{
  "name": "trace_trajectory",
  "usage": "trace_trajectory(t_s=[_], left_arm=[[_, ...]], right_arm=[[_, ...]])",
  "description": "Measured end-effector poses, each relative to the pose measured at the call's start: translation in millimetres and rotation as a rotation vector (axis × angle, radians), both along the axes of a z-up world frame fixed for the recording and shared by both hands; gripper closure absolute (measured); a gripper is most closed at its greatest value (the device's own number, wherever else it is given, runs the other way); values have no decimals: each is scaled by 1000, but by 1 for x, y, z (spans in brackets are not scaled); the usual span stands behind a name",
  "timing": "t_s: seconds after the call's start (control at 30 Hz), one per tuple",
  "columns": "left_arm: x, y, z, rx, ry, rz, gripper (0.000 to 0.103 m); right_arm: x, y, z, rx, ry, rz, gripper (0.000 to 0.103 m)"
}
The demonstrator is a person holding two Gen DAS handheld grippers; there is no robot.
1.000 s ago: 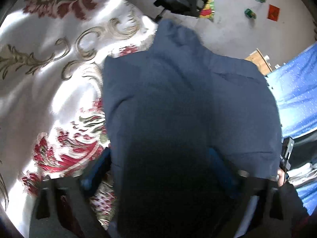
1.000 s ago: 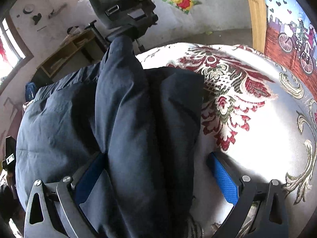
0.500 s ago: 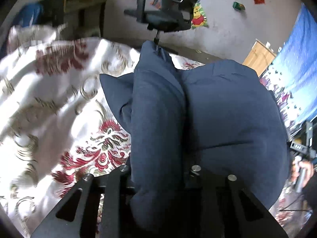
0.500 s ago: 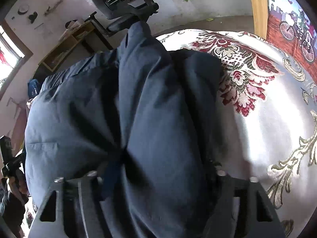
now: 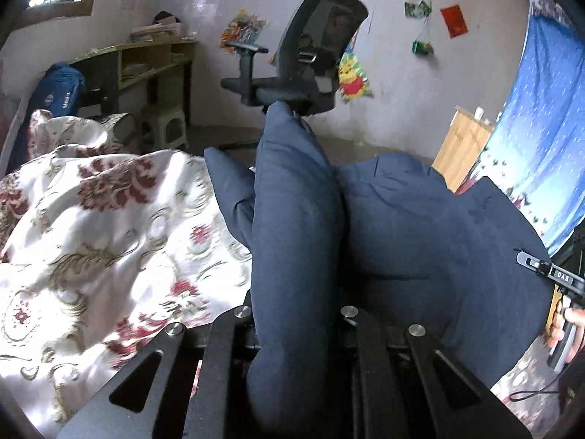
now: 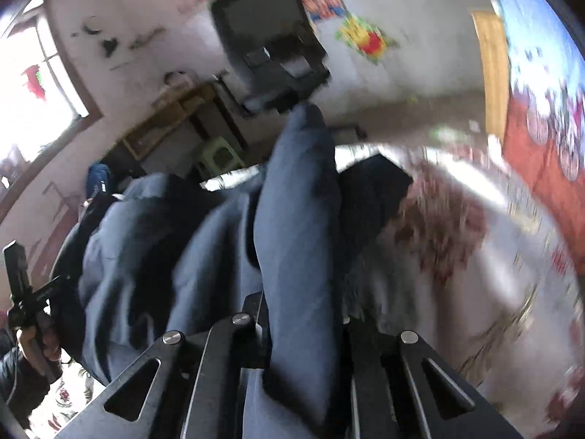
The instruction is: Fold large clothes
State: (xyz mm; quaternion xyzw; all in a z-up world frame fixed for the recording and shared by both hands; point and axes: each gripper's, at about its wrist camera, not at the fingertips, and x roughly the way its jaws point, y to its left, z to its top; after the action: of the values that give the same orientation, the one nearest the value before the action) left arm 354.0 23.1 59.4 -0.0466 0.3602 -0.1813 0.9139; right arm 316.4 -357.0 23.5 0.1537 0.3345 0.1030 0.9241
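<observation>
The left gripper (image 5: 298, 323) is clenched on a thick pinch of the dark blue garment (image 5: 420, 241), and the right gripper (image 6: 301, 329) is clamped on another ridge of the same cloth. In each wrist view the pinched cloth stands up as a rounded ridge between the closed fingers, so the grips look deep rather than at a thin hem. That suits a bulky, padded piece, which would likely slip from a shallow hold.

The garment hangs between the two grippers, raised off the bed, with its lower part draping toward the flowered bedspread (image 5: 109, 241). Holding two points along one edge lets the cloth sag into a straight line, which is probably the reason for the paired grip: the hanging weight smooths the panel before it is laid over itself.

The right wrist view is smeared by motion, so I cannot say whether any of the garment touches the bed there. An office chair (image 5: 310, 55) stands beyond the bed.
</observation>
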Motion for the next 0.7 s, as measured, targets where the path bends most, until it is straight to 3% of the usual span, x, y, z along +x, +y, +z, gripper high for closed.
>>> trace_trajectory(t_s=[0.13, 0.27, 0.37, 0.47, 0.6, 0.7], left_arm=[[14, -23, 16, -53, -5, -27, 91], [35, -48, 18, -92, -38, -60, 91], [50, -73, 3, -71, -15, -79, 91], [64, -90, -31, -2, 49, -61, 91], [65, -87, -51, 28, 37, -44, 89], [60, -89, -51, 61, 17, -57, 88]], right_arm=[[-13, -7, 32, -71, -116, -38, 92], [-15, -22, 45, -114, -182, -116, 92], [-8, -37, 22, -98, -128, -181, 91], [5, -50, -23, -101, -10, -236, 90], [3, -71, -53, -61, -1, -305, 84], [3, -73, -59, -98, -4, -301, 80]])
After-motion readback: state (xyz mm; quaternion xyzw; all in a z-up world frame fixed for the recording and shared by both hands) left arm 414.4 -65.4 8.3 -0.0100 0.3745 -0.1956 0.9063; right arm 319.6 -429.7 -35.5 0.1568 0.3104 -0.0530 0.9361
